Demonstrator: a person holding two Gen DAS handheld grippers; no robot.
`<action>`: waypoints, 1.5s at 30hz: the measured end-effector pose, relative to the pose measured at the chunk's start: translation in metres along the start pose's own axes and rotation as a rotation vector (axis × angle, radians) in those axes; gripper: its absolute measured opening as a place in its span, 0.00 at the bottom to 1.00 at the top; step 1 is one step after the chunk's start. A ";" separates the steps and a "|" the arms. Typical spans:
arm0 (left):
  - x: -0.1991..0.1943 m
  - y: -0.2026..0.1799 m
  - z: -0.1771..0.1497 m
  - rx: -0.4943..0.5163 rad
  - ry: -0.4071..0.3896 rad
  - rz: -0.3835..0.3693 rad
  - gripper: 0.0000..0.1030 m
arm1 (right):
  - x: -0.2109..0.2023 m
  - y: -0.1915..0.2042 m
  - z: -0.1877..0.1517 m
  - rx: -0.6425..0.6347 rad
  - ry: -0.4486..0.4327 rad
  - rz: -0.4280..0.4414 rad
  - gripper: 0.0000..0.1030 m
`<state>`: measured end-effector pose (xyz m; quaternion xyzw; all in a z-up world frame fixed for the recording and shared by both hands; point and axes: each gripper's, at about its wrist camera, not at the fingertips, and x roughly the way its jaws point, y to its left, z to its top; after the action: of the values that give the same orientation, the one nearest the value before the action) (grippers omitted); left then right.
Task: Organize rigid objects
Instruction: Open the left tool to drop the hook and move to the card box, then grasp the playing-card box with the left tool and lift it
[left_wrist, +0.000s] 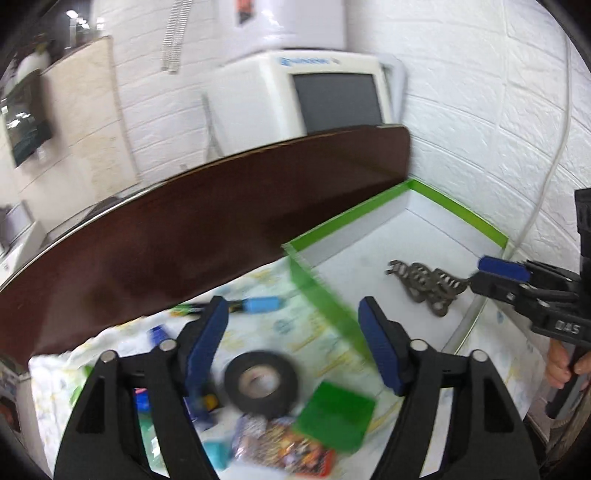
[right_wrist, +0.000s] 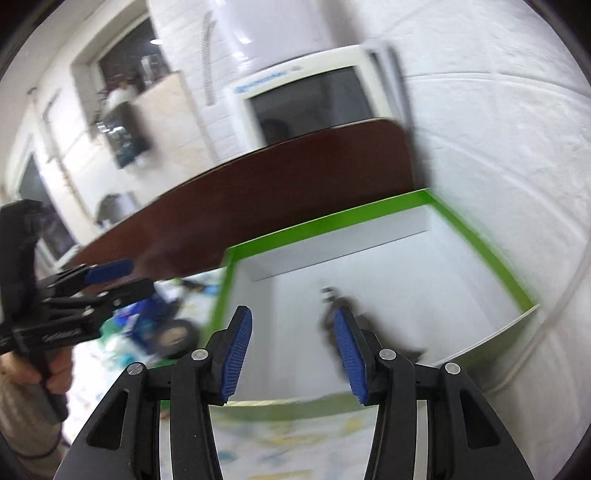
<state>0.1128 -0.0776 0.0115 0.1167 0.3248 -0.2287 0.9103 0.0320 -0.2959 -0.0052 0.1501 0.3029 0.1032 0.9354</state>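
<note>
Our left gripper (left_wrist: 291, 343) has its blue-padded jaws spread wide with nothing pressed between them, and it looks down over a black roll of electrical tape (left_wrist: 261, 384) that lies flat on the patterned cloth (left_wrist: 325, 325), just below and between the two pads. The roll is round, so no long axis constrains the approach; we judge it the nearest candidate, and the left hand is clearly the closer of our two. Just right of the roll sits a flat green plastic block (left_wrist: 337, 416), with a colourful foil snack packet (left_wrist: 284, 448) nearer us and a light blue cylindrical piece (left_wrist: 263, 305) farther off near the board. Our right gripper (right_wrist: 293, 354) also stands released, pads apart and empty, hovering over the near edge of the white shallow box with a green rim (left_wrist: 458, 216); inside it, just beyond the right pad, lies a dark grey metal tool with toothed curves (left_wrist: 424, 286), its length running left to right across the box floor. The box lies to the right of the roll, so a picked roll would travel rightward over the green wall. Beyond the cloth stands a dark brown wooden board (left_wrist: 207, 225), then a beige old monitor (left_wrist: 306, 96) against a white brick-textured wall (left_wrist: 480, 122).
</note>
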 end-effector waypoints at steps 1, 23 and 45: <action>-0.005 0.007 -0.008 -0.012 -0.002 0.013 0.72 | 0.000 0.010 -0.005 -0.007 0.009 0.034 0.47; 0.022 0.058 -0.111 -0.179 0.174 -0.231 0.44 | 0.064 0.117 -0.095 0.050 0.344 0.168 0.47; -0.006 0.050 -0.146 -0.179 0.232 -0.229 0.37 | 0.086 0.131 -0.102 -0.029 0.398 0.144 0.37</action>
<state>0.0551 0.0208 -0.0925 0.0230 0.4576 -0.2861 0.8415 0.0263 -0.1274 -0.0851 0.1345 0.4688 0.2018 0.8494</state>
